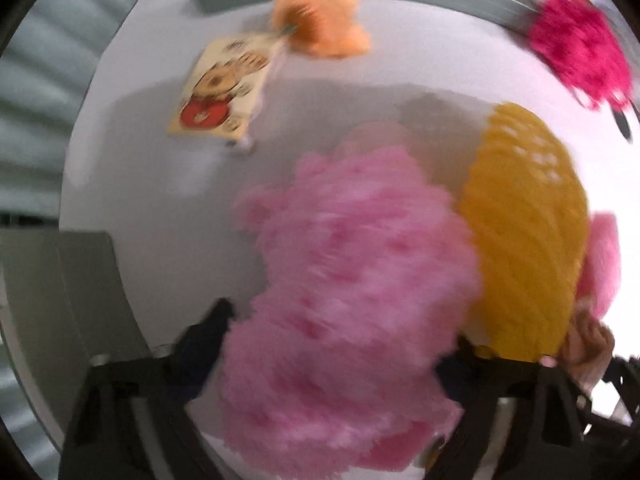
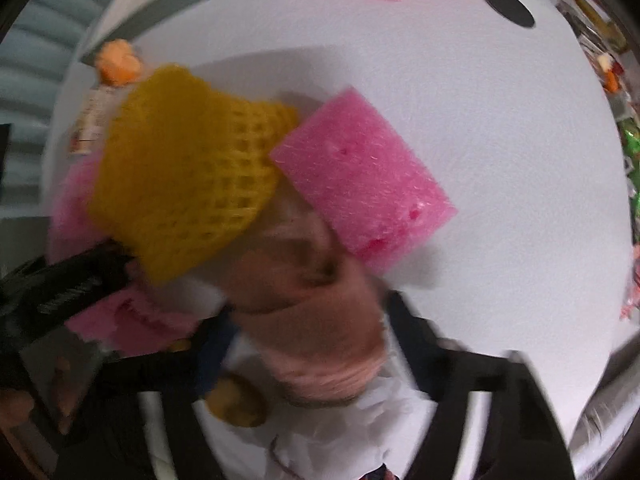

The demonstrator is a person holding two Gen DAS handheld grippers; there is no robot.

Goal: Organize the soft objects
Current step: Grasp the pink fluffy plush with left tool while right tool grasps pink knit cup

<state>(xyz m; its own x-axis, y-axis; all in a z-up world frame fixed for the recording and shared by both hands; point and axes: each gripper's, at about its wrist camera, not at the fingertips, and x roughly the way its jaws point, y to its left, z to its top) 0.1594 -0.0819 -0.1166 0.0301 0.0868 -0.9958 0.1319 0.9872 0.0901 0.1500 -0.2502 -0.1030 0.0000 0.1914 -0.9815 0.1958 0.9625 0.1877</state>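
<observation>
- Our left gripper (image 1: 336, 364) had its jaws pressed into the fluffy pink pompom (image 1: 344, 280) on the white surface (image 1: 160, 184).
- Our right gripper (image 2: 308, 344) gripped a tan soft toy (image 2: 308, 292).
- The yellow net (image 2: 188, 168), pink sponge (image 2: 360, 176) and orange pompom (image 1: 320, 16) lay loose; we judged sorting barely begun.

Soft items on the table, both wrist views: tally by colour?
Light pink: 2, fluffy pink puff and pink sponge block
Magenta: 1, magenta fringed puff
Orange: 1, orange pompom
Yellow: 1, yellow foam net
Tan: 1, blurred tan soft piece
Total: 6
</observation>
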